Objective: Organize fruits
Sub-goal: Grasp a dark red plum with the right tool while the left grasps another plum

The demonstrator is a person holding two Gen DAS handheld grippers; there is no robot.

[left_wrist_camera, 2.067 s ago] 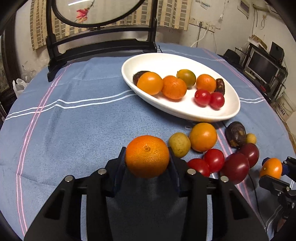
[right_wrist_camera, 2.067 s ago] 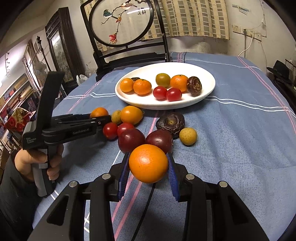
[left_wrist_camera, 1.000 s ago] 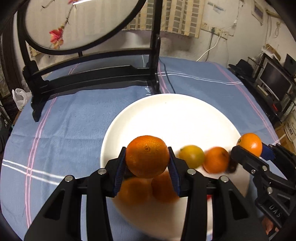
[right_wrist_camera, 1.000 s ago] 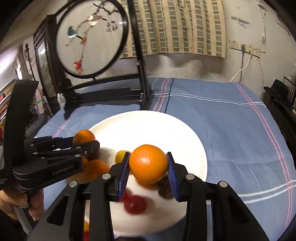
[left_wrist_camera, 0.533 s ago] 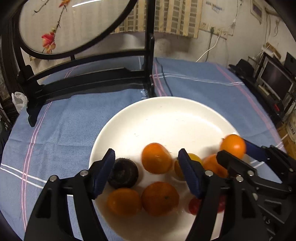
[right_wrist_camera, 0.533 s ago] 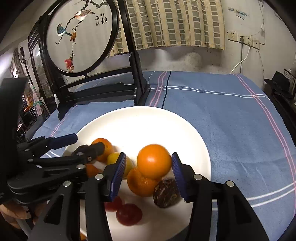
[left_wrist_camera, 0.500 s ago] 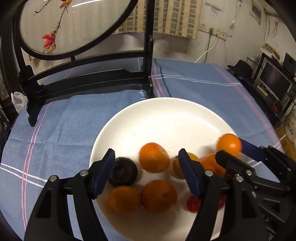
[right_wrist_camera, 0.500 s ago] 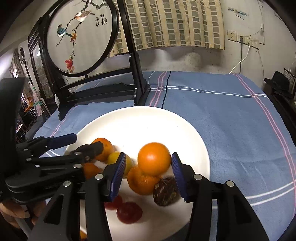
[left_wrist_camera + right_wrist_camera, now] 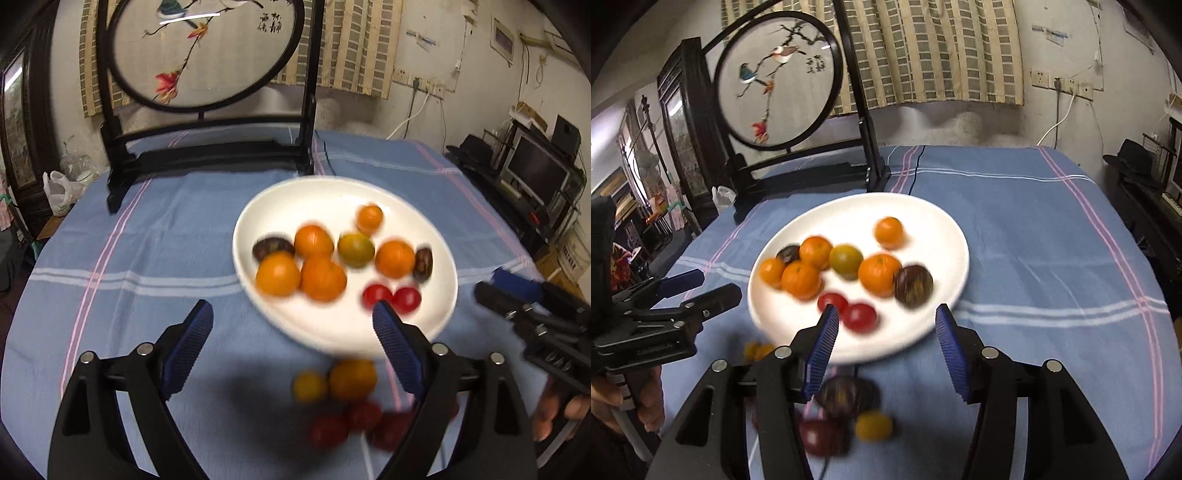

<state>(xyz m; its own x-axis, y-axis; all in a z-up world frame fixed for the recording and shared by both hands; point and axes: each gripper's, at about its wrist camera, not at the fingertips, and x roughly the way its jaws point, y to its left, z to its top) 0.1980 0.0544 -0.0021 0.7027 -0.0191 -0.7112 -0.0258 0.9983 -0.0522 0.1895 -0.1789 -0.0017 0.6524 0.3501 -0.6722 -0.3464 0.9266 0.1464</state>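
A white plate [image 9: 258, 206] [image 9: 923, 206] on the blue cloth holds several oranges, a green-yellow fruit [image 9: 355, 249], two dark fruits and two red tomatoes [image 9: 858, 316]. My left gripper [image 9: 291, 321] hovers short of the plate's near rim, jaws opening wide, nothing between them. My right gripper [image 9: 886, 321] also hangs over the near rim, jaws opening and empty. Each gripper shows in the other's view, the right gripper [image 9: 489, 283] and the left gripper [image 9: 720, 284]. Loose fruits lie blurred before the plate: an orange [image 9: 352, 380], a yellow one [image 9: 873, 424], and dark red ones [image 9: 820, 435].
A round embroidered screen on a black stand [image 9: 207, 55] rises at the table's far side behind the plate. A shelf with a monitor [image 9: 535, 173] stands off the right edge. A hand [image 9: 646, 398] grips the left tool's handle. Striped blue cloth [image 9: 1034, 240] spreads to the right.
Both grippers opened and let their oranges go onto the plate. Both then drew back toward the near side, so the plate looks farther off and the loose fruits came into view.
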